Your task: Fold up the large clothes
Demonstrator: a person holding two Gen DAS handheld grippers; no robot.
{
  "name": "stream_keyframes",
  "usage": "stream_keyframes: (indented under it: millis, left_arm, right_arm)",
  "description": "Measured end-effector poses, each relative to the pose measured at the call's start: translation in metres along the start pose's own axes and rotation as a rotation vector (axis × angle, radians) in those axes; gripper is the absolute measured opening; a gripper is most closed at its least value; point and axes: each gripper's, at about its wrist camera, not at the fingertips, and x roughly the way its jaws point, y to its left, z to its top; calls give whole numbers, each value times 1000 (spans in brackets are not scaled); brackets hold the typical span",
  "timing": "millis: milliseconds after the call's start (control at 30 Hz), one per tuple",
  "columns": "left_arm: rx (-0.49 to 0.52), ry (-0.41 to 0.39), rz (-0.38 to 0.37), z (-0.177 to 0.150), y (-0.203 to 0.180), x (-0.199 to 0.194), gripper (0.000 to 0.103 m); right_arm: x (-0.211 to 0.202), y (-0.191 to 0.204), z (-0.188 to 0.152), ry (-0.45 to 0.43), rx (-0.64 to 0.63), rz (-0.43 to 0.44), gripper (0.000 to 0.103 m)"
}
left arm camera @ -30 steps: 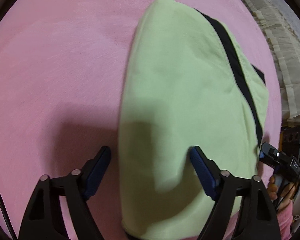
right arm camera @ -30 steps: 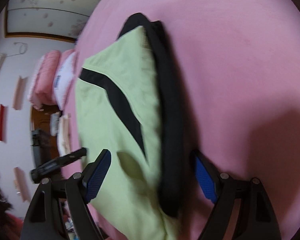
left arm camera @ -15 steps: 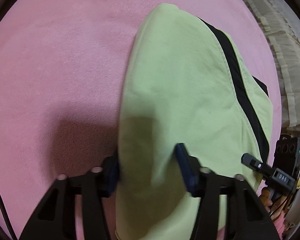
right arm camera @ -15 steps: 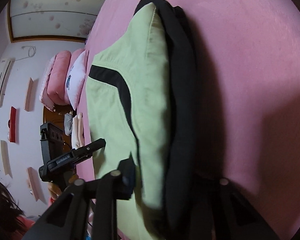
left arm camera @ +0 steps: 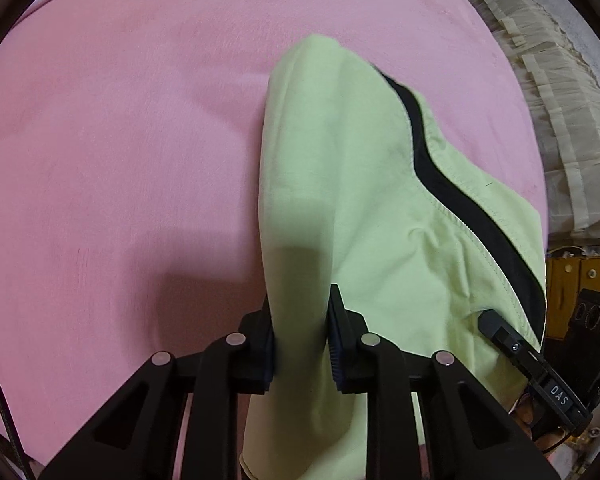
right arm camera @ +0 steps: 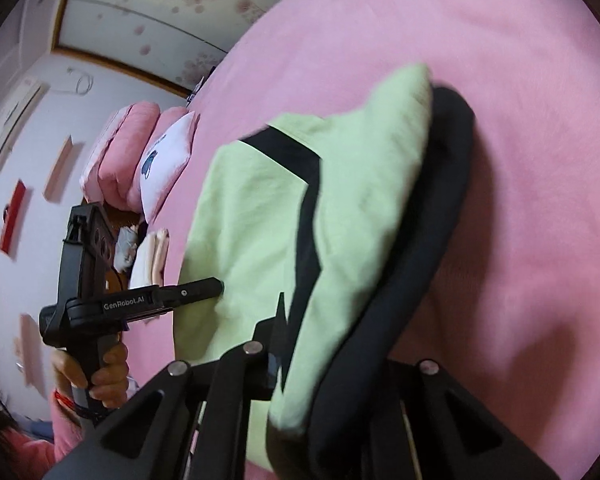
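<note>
The right tongs [right arm camera: 300, 344] are largely buried in cloth: only the near finger [right arm camera: 278, 320] shows in the right wrist view, the far one hidden behind the garment's black edge [right arm camera: 400, 300]. Their jaws have just been closing and now pinch that folded edge of the light-green garment [right arm camera: 360, 184]. The left tongs [left arm camera: 300, 332] have likewise just been closing, and their blue pads [left arm camera: 334, 344] press on a bunched fold of the same green garment [left arm camera: 340, 184], which drapes from both grips down to the pink bed cover [left arm camera: 120, 140]. The garment's lower end runs out of the bottom of both views, so its full shape cannot be made out. A black stripe [left arm camera: 460, 192] crosses the green cloth.

In the right wrist view the left tongs' body [right arm camera: 140, 300] appears at the left, gripped by a hand [right arm camera: 92, 372] in a pink sleeve [right arm camera: 66, 436]. Behind it lie pink and white pillows [right arm camera: 152, 156], folded cloths [right arm camera: 148, 256] and a blurred wall with small hangings. In the left wrist view the right tongs' finger [left arm camera: 500, 332] cuts in at the lower right, before a frilled cream bed skirt [left arm camera: 560, 128] and yellow furniture [left arm camera: 572, 276].
</note>
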Motion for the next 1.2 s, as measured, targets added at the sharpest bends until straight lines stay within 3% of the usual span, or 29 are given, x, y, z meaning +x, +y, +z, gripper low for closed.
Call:
stream_keyframes:
  millis: [200,467,667,900,1200]
  left_arm:
    - [-70,-11,-49,-36,28,-56,19]
    - [-179,-127,-10,-69,126,-167,19]
    - [-210,-230,108,-77,216,-246,19]
    - [-236,-275,204,-73,323,-328,19]
    - [-161,-334,318,-59,437,-414,19]
  right_arm:
    - [-25,52,-21,39,-70,5,10]
    - [1,165,-43,127,-226,112,10]
    - [55,270,-66,146,-374,228,10]
    - [137,381,-92,190,-354,328,10]
    - [221,503,-112,158,-357,383,10]
